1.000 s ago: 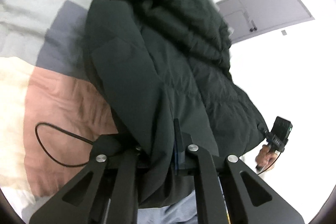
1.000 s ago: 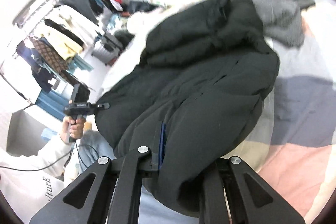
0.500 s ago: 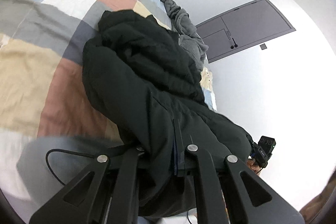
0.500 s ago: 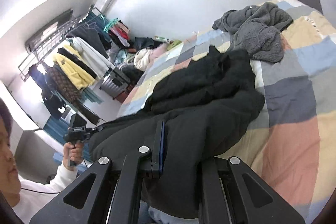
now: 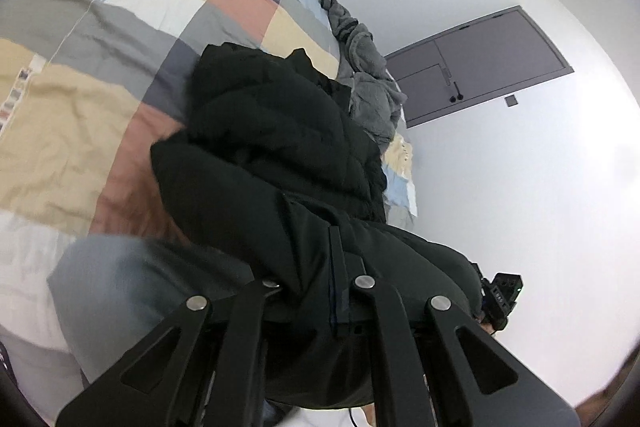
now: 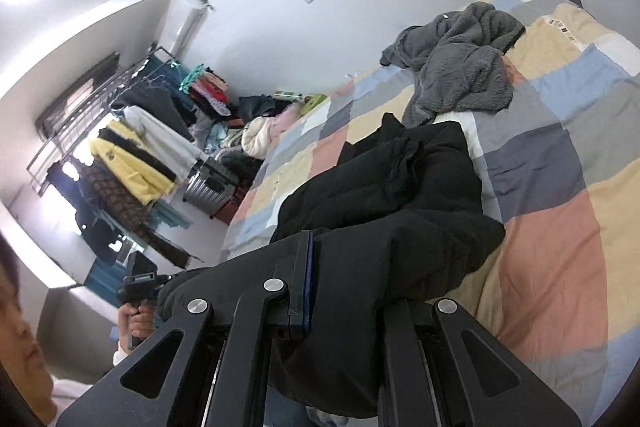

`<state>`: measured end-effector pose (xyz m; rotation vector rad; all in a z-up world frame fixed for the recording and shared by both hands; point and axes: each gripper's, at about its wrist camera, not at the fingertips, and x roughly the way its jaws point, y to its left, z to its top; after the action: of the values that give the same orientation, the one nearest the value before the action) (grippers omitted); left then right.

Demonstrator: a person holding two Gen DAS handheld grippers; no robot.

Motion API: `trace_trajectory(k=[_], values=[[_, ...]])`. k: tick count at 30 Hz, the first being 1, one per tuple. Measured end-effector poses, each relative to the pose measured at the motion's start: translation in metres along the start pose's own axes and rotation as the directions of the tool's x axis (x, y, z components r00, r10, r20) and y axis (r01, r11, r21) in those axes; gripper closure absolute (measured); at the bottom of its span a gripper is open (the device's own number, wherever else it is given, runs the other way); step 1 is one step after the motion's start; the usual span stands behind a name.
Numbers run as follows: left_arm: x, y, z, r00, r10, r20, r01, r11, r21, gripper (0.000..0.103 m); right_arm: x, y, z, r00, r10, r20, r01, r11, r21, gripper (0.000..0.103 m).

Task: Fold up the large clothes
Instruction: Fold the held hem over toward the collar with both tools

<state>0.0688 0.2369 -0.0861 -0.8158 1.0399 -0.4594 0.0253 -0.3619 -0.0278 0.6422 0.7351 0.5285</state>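
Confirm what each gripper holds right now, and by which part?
Both hold the black puffer jacket. The left gripper and the right gripper are each shut on the jacket's near edge, which one cannot be told; its far end lies on the bed.

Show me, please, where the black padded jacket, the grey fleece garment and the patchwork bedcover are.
black padded jacket [image 6: 400,187], right wrist view, its quilted middle.
grey fleece garment [image 6: 460,67], right wrist view, its crumpled centre.
patchwork bedcover [image 6: 560,247], right wrist view, a bare pink patch.

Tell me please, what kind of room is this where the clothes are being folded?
Most likely a bedroom in a home. A bed with a patchwork quilt fills most of the view, a clothes rack full of hanging garments stands by the window, and a suitcase sits on the floor.
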Motion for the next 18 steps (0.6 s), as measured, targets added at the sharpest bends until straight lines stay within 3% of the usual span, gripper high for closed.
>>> trace_trajectory(k=[10,13,18], values=[[0.028,-0.022,0.081,0.997,0.046,0.059,-0.045,0.999,-0.014,0.098,0.046,-0.009,0.078,0.998,-0.066,0.02,0.066,0.997,0.038,0.096],[0.043,-0.028,0.107,0.996,0.066,0.065,-0.063,0.997,-0.04,0.098,0.072,-0.024,0.108,0.995,-0.092,0.024,0.089,0.99,0.107,0.096],[0.072,-0.043,0.15,0.983,0.172,0.071,-0.165,0.982,-0.091,0.098,0.112,-0.048,0.143,0.991,-0.136,0.014,0.13,0.97,0.205,0.096]])
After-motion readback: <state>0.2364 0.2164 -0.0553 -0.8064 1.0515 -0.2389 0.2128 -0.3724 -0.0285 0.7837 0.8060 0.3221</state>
